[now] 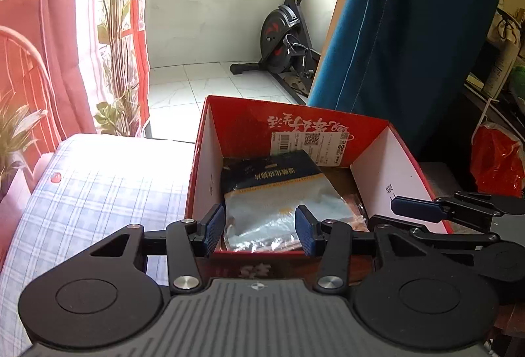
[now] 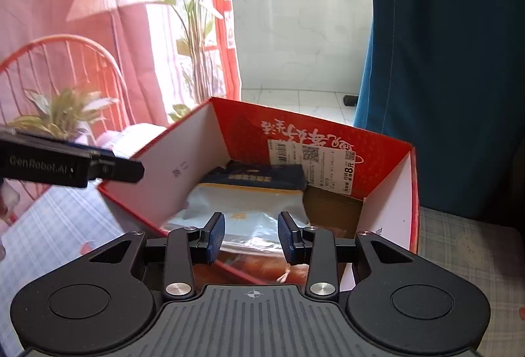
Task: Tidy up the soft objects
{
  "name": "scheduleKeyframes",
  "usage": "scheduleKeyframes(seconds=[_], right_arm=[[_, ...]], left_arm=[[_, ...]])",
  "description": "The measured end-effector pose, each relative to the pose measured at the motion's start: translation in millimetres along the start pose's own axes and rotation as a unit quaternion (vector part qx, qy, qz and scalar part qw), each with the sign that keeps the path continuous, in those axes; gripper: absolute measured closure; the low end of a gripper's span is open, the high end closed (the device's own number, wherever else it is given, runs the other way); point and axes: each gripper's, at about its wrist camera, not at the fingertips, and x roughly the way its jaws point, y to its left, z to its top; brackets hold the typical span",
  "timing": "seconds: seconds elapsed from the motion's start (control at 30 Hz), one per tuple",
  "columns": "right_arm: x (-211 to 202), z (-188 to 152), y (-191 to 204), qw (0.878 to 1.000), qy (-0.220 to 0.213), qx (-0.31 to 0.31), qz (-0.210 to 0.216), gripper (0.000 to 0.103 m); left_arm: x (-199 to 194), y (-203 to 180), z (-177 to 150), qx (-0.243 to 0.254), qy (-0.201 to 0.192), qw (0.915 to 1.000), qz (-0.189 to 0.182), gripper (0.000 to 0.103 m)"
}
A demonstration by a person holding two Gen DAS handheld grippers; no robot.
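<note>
Our left gripper (image 1: 259, 230) hangs over the near rim of the red box (image 1: 370, 129), its blue pads apart with nothing between them. Our right gripper (image 2: 251, 237) hovers just beside it over the same rim, jaws likewise parted and empty.

Below both lies the task's thing, a soft packet (image 1: 279, 199) with a dark blue top and a pale foil body, lying flat inside the box and tilted toward the left wall. Beneath its near edge we see clear wrapping with something orange-brown (image 2: 262, 265) in it; what that is we cannot tell. So we judge at least one soft thing is already stowed, and both grippers are free for the next.

What is left we cannot read: the checked bedsheet (image 1: 98, 193) beside the box shows nothing waiting in these views.

Further out stand a blue curtain (image 1: 410, 45), an exercise bike (image 1: 285, 38), a tall plant (image 1: 115, 29) and a red bag (image 1: 495, 160). Only the tall box walls stand in our way.
</note>
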Motion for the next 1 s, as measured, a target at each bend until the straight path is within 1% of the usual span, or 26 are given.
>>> scheduleKeyframes(seconds=[0.17,0.23,0.33,0.47,0.7,0.83,1.0], right_arm=[[-35,-18,16,1.0,-0.019,-0.015,0.014,0.07],[-46,-30,21,1.0,-0.019,-0.018,0.017,0.07],[-57,-51,26,1.0,-0.01,-0.002,0.027,0.07],[-62,-80,32,0.999,0.012,0.019,0.035,0.07],[-64,-125,54,0.998,0.054,0.008,0.042,0.07],[-64,-142,55,0.997,0.064,0.018,0.04,0.069],[-59,-148,46,0.995,0.072,0.046,0.05,0.069]], left_arm=[[-28,-7,-31,-0.007,0.003,0.9998,-0.019,0.053],[-35,-11,-47,-0.004,0.008,0.9997,-0.024,0.053],[-41,-15,-71,-0.004,0.016,0.9996,-0.024,0.053],[-43,-14,-100,-0.015,0.036,0.9991,-0.018,0.053],[-41,-5,-136,-0.034,0.063,0.9973,-0.015,0.053],[-35,2,-151,-0.054,0.078,0.9952,-0.022,0.053],[-29,4,-167,-0.073,0.088,0.9927,-0.039,0.052]])
